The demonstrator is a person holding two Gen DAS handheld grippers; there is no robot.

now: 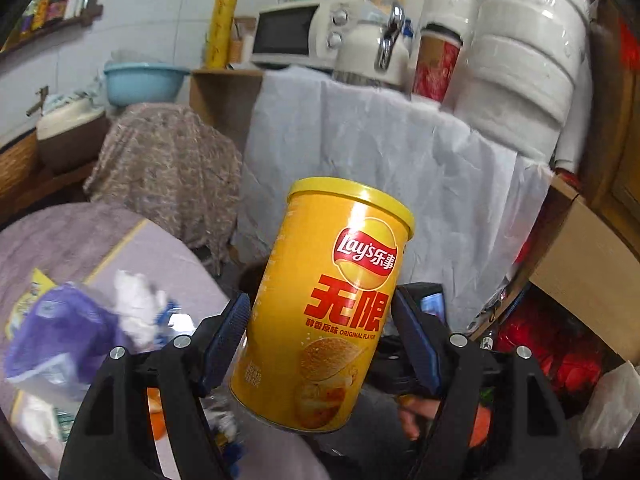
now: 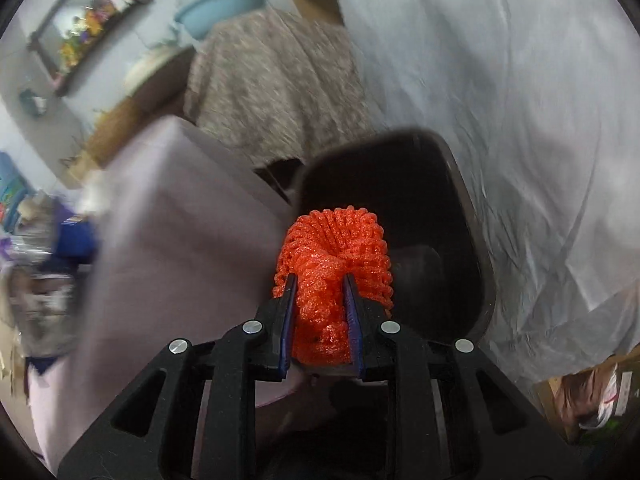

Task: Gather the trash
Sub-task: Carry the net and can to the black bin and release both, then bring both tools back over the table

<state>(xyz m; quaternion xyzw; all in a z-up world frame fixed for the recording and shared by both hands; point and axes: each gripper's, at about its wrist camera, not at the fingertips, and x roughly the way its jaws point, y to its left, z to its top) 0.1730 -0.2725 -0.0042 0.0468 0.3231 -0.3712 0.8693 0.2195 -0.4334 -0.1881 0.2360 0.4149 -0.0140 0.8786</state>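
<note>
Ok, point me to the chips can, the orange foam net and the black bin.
chips can (image 1: 324,304): left wrist view, on its yellow label below the logo.
orange foam net (image 2: 334,248): right wrist view, on its bunched middle.
black bin (image 2: 474,216): right wrist view, on its right wall.

Yellow can (image 1: 324,304): red "Lay's 乐事" logo; large red "无限"; below it, small "醇香原味 ORIGINAL FLAVOR". Other print unreadable.

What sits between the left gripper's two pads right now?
In the left wrist view, the yellow Lay's can fills the gap of the left gripper, tilted. Whether both pads touch it, I cannot tell.
</note>
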